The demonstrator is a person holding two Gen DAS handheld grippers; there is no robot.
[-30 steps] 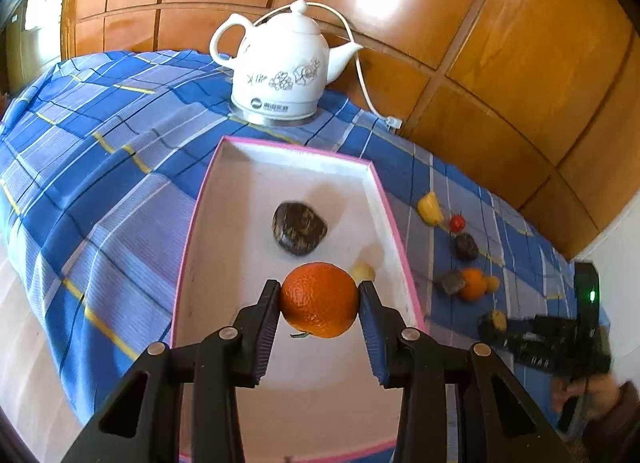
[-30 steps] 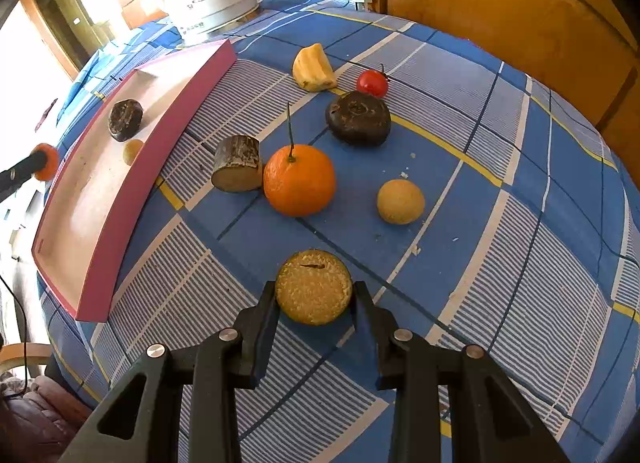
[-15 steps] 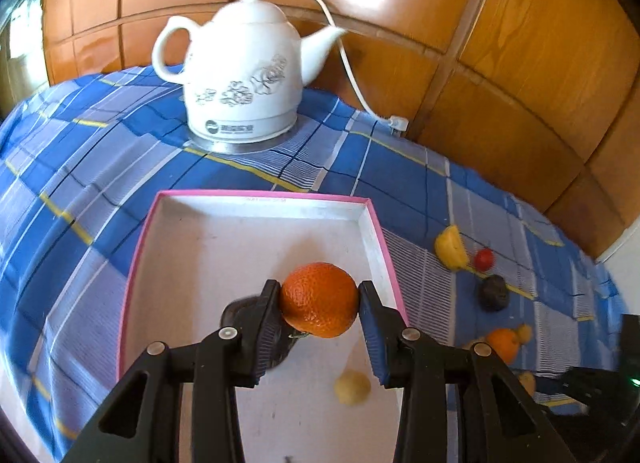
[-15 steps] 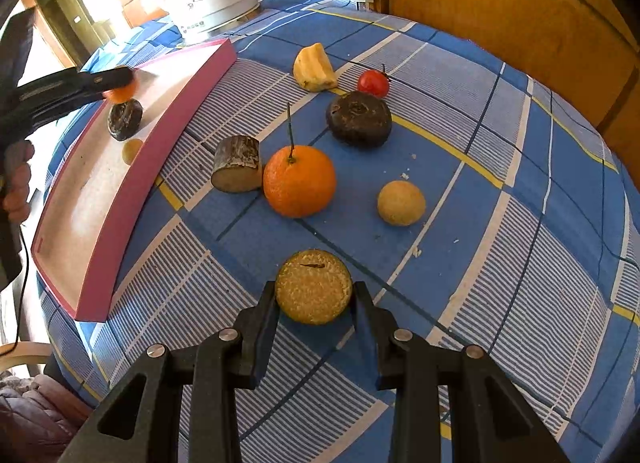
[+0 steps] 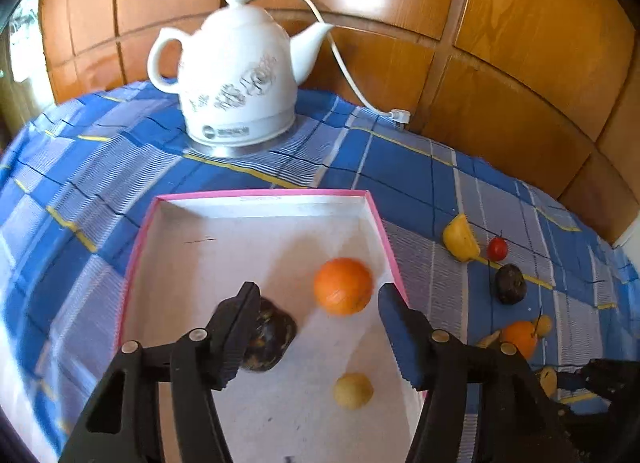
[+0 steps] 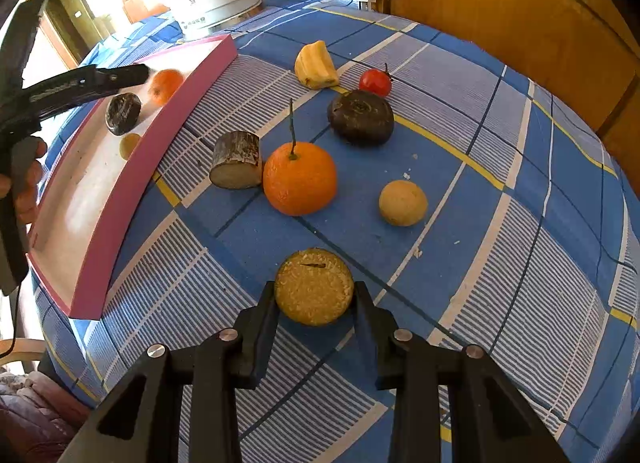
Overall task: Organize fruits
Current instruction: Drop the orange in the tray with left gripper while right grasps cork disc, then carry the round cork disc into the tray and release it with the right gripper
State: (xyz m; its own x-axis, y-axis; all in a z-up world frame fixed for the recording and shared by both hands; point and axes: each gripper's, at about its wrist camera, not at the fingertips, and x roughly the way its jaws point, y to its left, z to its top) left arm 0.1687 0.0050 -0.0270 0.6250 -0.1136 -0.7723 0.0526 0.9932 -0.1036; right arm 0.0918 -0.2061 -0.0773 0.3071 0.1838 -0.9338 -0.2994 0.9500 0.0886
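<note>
Rolling is the risk: the left gripper [image 5: 316, 327] has just been opening, its jaws now wide, and the freed orange [image 5: 343, 286] sits inside the pink tray [image 5: 260, 194] near its right wall, where it could bump the dark fruit [image 5: 269, 339]. The right gripper [image 6: 315, 299] clamps a yellow round fruit [image 6: 314, 286] outside the tray.

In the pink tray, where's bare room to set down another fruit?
Pink tray: the far half toward the kettle is bare, as is the near left side. It is crowded around the orange, dark fruit and small yellow fruit.

Home — kettle [image 5: 236, 75], checked tablecloth [image 6: 500, 223]
</note>
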